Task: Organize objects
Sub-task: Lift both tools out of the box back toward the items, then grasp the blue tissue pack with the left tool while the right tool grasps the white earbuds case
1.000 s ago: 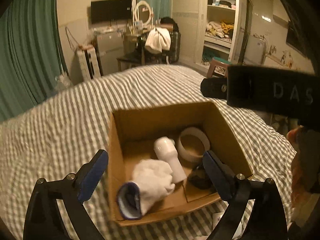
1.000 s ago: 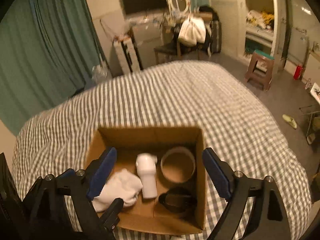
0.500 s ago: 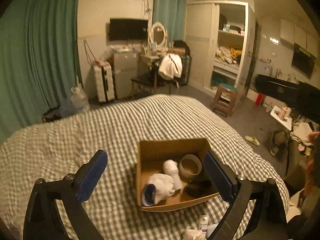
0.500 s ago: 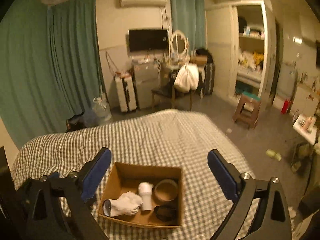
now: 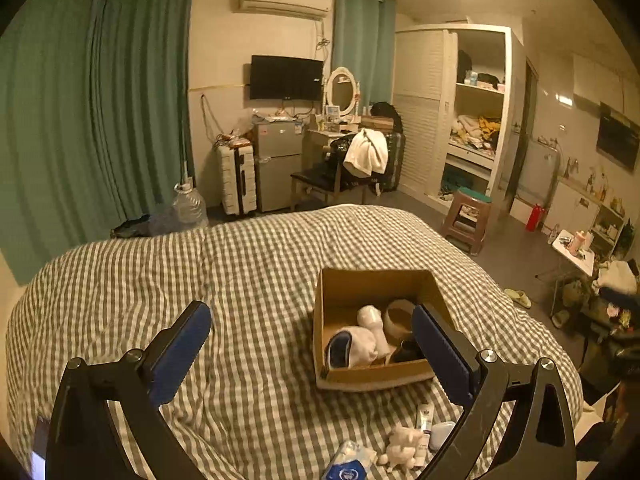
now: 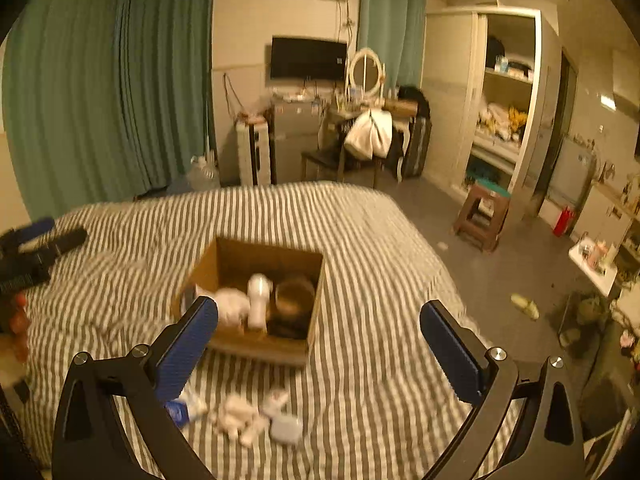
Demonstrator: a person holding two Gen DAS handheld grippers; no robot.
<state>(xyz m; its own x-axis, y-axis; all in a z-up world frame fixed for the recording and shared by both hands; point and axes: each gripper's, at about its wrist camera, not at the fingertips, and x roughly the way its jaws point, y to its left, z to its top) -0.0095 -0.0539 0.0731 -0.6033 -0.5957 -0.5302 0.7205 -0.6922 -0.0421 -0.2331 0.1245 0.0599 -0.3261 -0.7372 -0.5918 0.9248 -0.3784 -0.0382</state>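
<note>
Both grippers, left gripper (image 5: 312, 344) and right gripper (image 6: 319, 338), have risen above the box (image 5: 372, 376), jaws spread, empty.

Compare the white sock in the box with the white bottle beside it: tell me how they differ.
The white sock is soft and crumpled, with a dark blue cuff; the white bottle is rigid, smooth and all white. The white sock lies slumped toward the near-left corner of the cardboard box; the white bottle is a straight cylinder lying to its right, next to the tape roll. Both lie inside the cardboard box and are mainly white.
</note>
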